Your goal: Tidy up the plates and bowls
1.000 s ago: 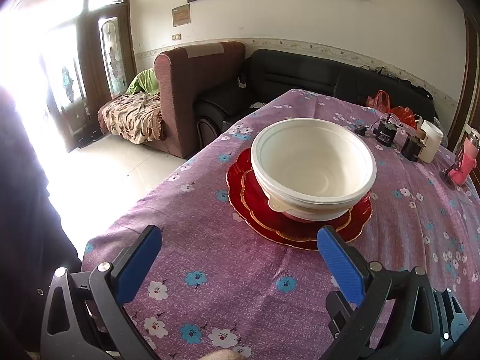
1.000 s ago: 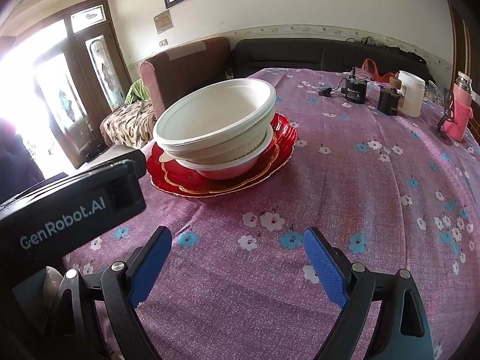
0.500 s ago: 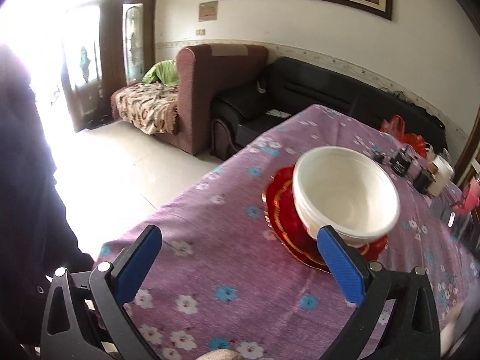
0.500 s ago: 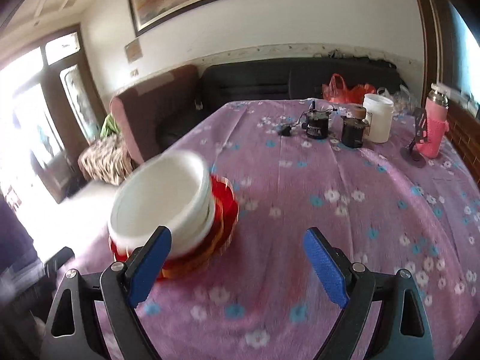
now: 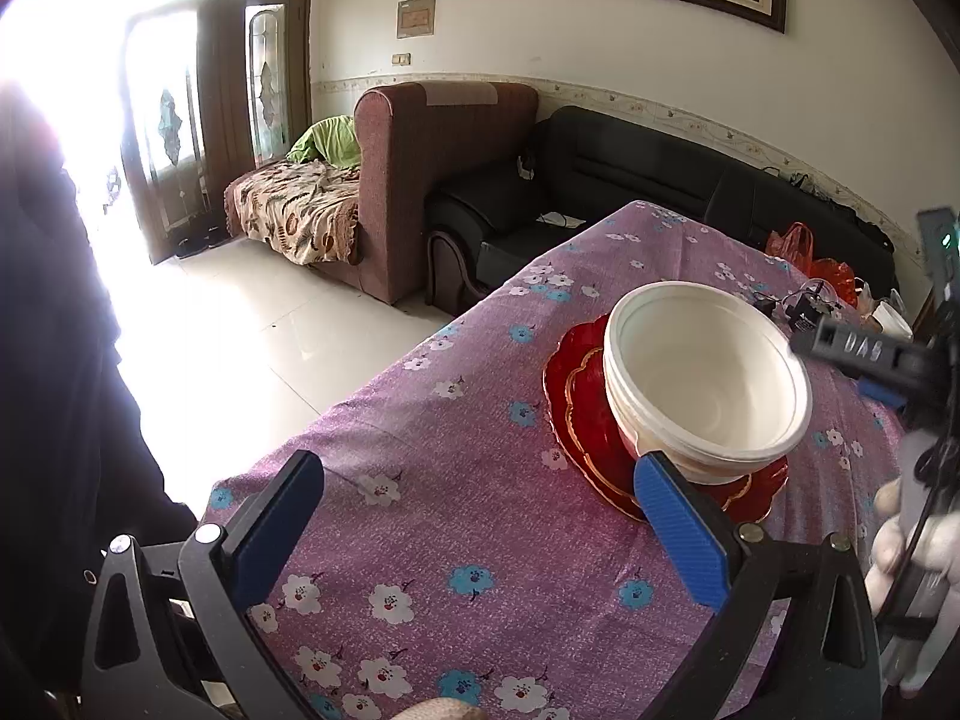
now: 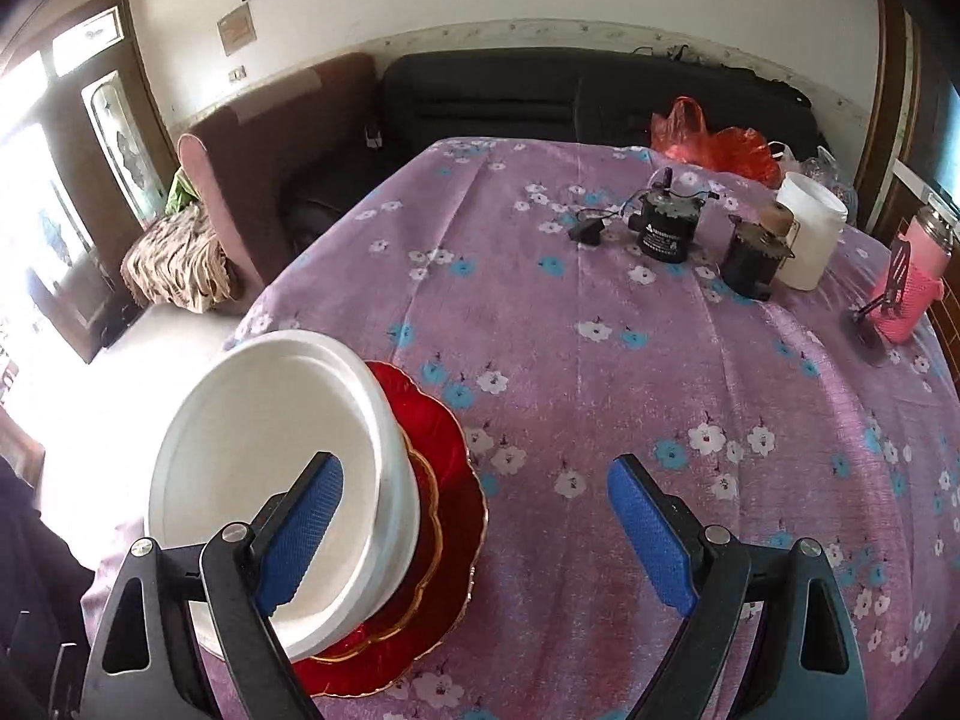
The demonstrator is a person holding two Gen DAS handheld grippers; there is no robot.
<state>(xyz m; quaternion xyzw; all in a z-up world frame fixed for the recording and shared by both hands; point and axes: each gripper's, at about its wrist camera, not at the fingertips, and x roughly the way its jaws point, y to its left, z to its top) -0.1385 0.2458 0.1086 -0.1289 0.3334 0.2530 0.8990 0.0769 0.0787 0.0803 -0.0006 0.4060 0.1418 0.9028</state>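
The white bowls point(image 5: 708, 378) sit nested one inside another, and the stack rests on the red plates point(image 5: 576, 396) with their gold scalloped edges, near the table's left edge on the purple flowered tablecloth point(image 5: 456, 480). From my right-hand camera the same stack point(image 6: 270, 480) fills the lower left, the red rim point(image 6: 456, 468) poking out from beneath it.

My left gripper point(image 5: 474, 531) is spread wide with nothing between its blue pads; it hangs over the near corner of the cloth, and its right pad overlaps the near rim of the plates in view (whether it touches them I cannot tell). My right gripper point(image 6: 474, 534) is likewise wide open and empty. Its left pad lies across the white bowl in the picture, its right pad over bare cloth beside the plates.

At the right edge of the left camera I see the right device's black body and my gloved right hand point(image 5: 918, 546) around its handle.

Farther back on the table stand two small black motor-like units point(image 6: 666, 228) with wires, a white jar point(image 6: 810, 240), a pink bottle point(image 6: 912, 288) and a red plastic bag point(image 6: 720, 144). Beyond the table are a black sofa point(image 5: 600, 180), a brown armchair point(image 5: 432, 168) and a bright glass door point(image 5: 150, 120).
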